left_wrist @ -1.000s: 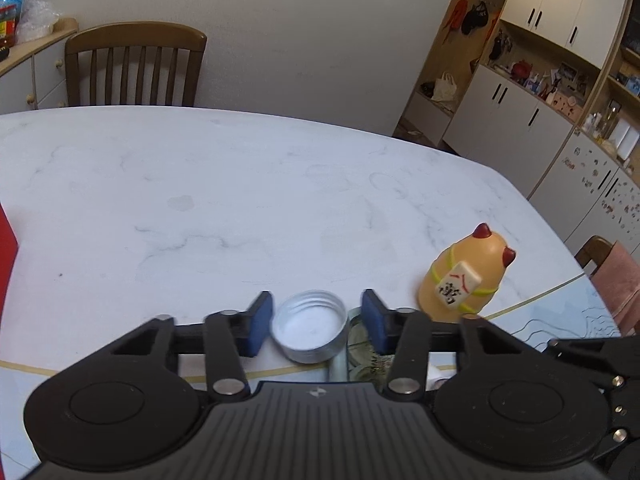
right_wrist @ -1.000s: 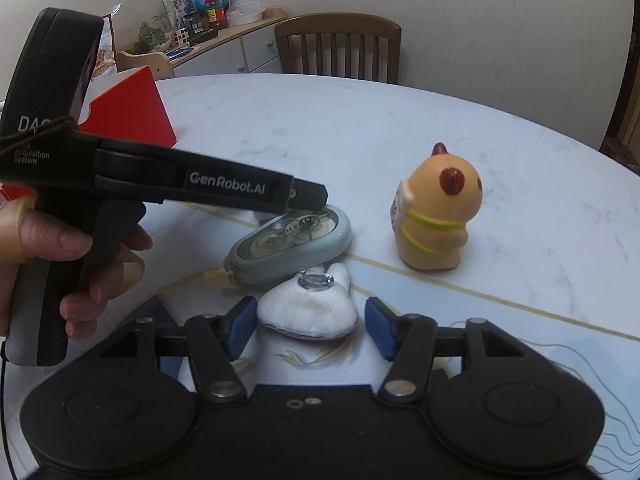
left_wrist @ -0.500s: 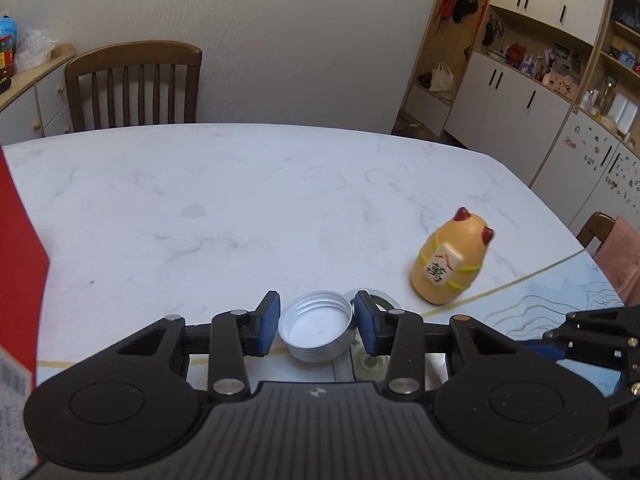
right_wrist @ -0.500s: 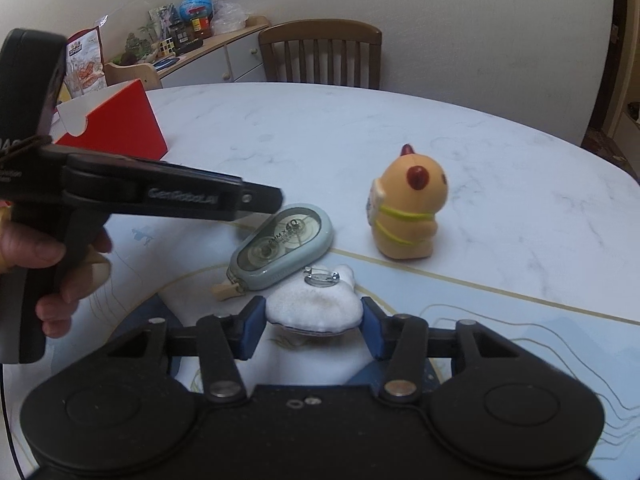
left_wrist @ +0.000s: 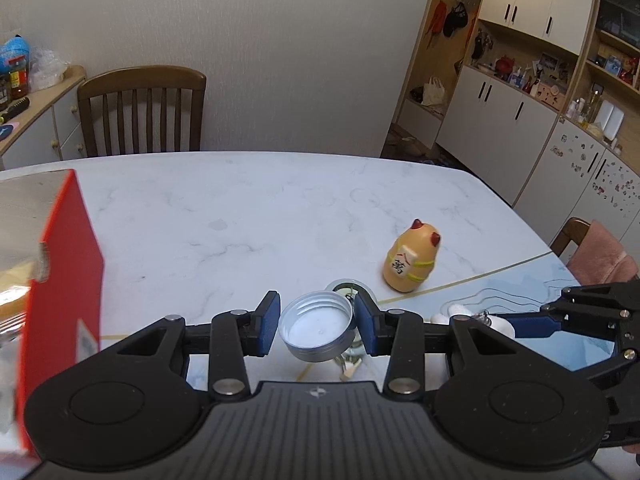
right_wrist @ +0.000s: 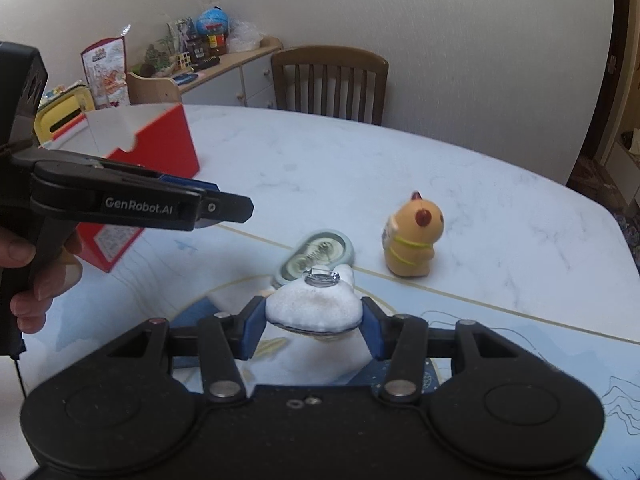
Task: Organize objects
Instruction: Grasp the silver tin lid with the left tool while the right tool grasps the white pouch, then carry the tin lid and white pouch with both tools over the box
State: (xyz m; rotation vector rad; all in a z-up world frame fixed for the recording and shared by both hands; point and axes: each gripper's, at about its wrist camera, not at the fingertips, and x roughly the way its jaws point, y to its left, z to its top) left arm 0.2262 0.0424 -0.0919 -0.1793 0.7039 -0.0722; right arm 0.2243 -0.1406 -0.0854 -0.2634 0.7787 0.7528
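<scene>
My left gripper point(left_wrist: 316, 322) is shut on a silver metal lid point(left_wrist: 318, 326), open side up, held above the table. My right gripper point(right_wrist: 314, 322) is shut on a white fluffy plush badge point(right_wrist: 314, 306) with a metal pin on top, also lifted. A pale green correction tape dispenser point(right_wrist: 320, 254) lies on the table just beyond the plush. An orange cat figurine point(right_wrist: 414, 242) stands right of it and also shows in the left wrist view point(left_wrist: 410, 260). A red open box point(right_wrist: 152, 184) stands at the left, close to my left gripper point(right_wrist: 224, 208).
The white marble table point(left_wrist: 240, 208) has a blue patterned mat point(right_wrist: 500, 332) at its near side. A wooden chair point(left_wrist: 142, 110) stands at the far edge. A sideboard point(right_wrist: 224, 72) with clutter is at the back left, and cabinets point(left_wrist: 520, 92) are to the right.
Both grippers have lifted and pulled back with their objects. The lid and the plush have come up off the table. The red box has come into the left wrist view.
</scene>
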